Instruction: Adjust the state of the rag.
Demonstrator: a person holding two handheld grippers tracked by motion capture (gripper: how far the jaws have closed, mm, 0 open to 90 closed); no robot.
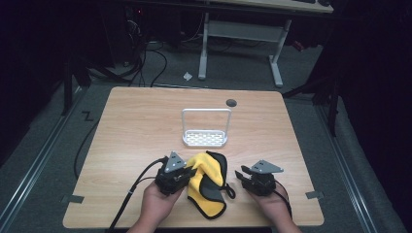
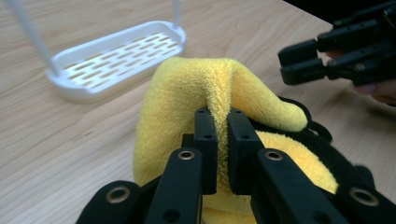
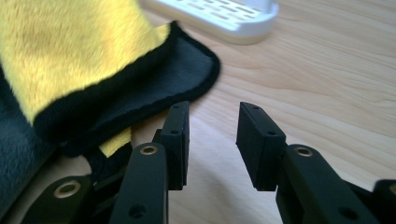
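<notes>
The yellow microfibre cloth [image 1: 208, 182] lies crumpled near the front edge of the wooden surface [image 1: 136, 126], between the two hands, with the white rack in front of it. It is plush and fleecy on the yellow face, dark and smoother on the reverse, bound all round with a black stitched hem, and a small black loop shows at its right side. The left gripper [image 2: 217, 128] has its jaws closed almost together on a raised fold of the yellow pile, so the cloth humps up into a soft ridge there. The right gripper [image 3: 212, 140] sits just beside the cloth's dark hemmed corner with its jaws well apart and nothing between them.

The step in hand looks like gathering the cloth: one side is gripped, the other not yet. The next move probably calls for the right jaws to slide onto the hem and close on it; the limp fabric may slip.

Beyond stands a white plastic rack [image 1: 204, 138], a slotted oval tray under a thin arched frame.
</notes>
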